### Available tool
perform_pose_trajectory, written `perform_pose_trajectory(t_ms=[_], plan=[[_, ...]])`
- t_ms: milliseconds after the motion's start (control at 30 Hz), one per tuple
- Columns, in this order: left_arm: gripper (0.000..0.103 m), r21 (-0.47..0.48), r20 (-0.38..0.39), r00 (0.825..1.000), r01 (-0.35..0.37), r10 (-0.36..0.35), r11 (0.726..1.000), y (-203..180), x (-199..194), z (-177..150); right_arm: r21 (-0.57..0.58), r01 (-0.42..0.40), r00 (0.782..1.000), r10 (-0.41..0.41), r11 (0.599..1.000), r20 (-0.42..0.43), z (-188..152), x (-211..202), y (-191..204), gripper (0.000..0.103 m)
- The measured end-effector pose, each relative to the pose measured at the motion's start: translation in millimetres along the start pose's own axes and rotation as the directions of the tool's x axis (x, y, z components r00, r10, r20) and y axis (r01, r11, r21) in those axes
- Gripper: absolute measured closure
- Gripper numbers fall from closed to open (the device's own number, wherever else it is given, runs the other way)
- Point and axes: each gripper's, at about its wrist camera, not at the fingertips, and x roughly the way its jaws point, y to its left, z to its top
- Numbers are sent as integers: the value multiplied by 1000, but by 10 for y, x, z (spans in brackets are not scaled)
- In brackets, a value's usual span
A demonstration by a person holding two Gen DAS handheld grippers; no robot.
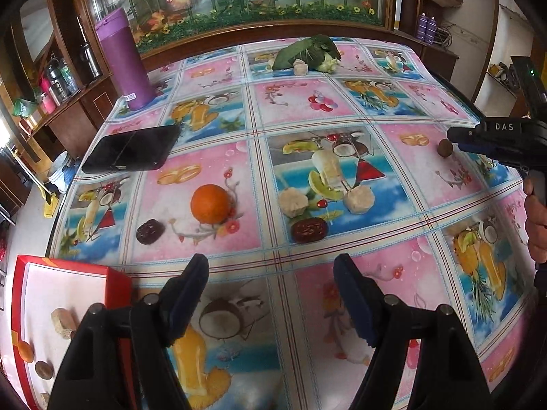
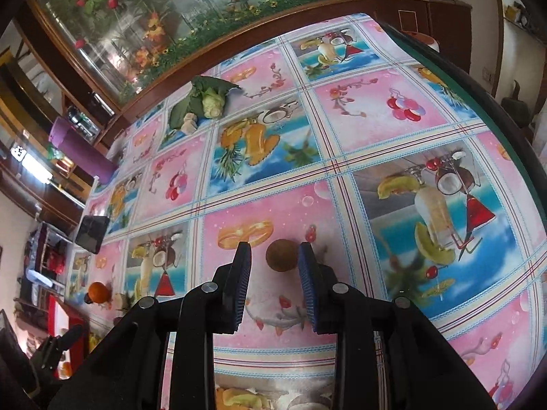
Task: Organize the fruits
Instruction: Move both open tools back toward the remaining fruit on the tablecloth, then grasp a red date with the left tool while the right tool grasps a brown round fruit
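My left gripper is open and empty above the near table. Ahead of it lie an orange, a dark date, a second date and two pale chunks. A red box with a white inside sits at the lower left and holds several small fruits. My right gripper is open, its fingertips on either side of a small brown round fruit on the tablecloth. That fruit also shows in the left wrist view, just left of the right gripper.
A purple tumbler stands at the back left. A black tablet lies near the left edge. Leafy greens and a cabbage lie at the far side. The table's right edge is close to the right gripper.
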Motion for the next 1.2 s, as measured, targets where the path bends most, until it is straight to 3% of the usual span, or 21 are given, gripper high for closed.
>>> perform_pose_trajectory(t_ms=[133, 400, 533, 833, 1033, 1200], plan=[[25, -12, -12, 1000, 6, -6, 1000, -6, 117, 37, -29, 65, 998, -65, 998, -4, -19, 98, 42, 75], [25, -14, -26, 1000, 14, -14, 1000, -97, 320, 137, -65, 114, 993, -115, 991, -12, -59, 185, 103, 76], [41, -22, -27, 999, 45, -46, 999, -114, 378, 152, -82, 140, 990, -141, 987, -3, -74, 191, 121, 80], [71, 11, -11, 995, 103, -103, 995, -199, 355, 158, -51, 105, 994, -106, 993, -12, -64, 179, 98, 81], [71, 15, 8, 994, 105, -105, 994, -206, 242, 106, -41, 64, 997, -62, 997, 37, -62, 58, 143, 81], [72, -17, 78, 989, 128, -127, 992, -50, -161, -14, -53, 44, 995, -39, 998, 92, -82, -35, 207, 81]])
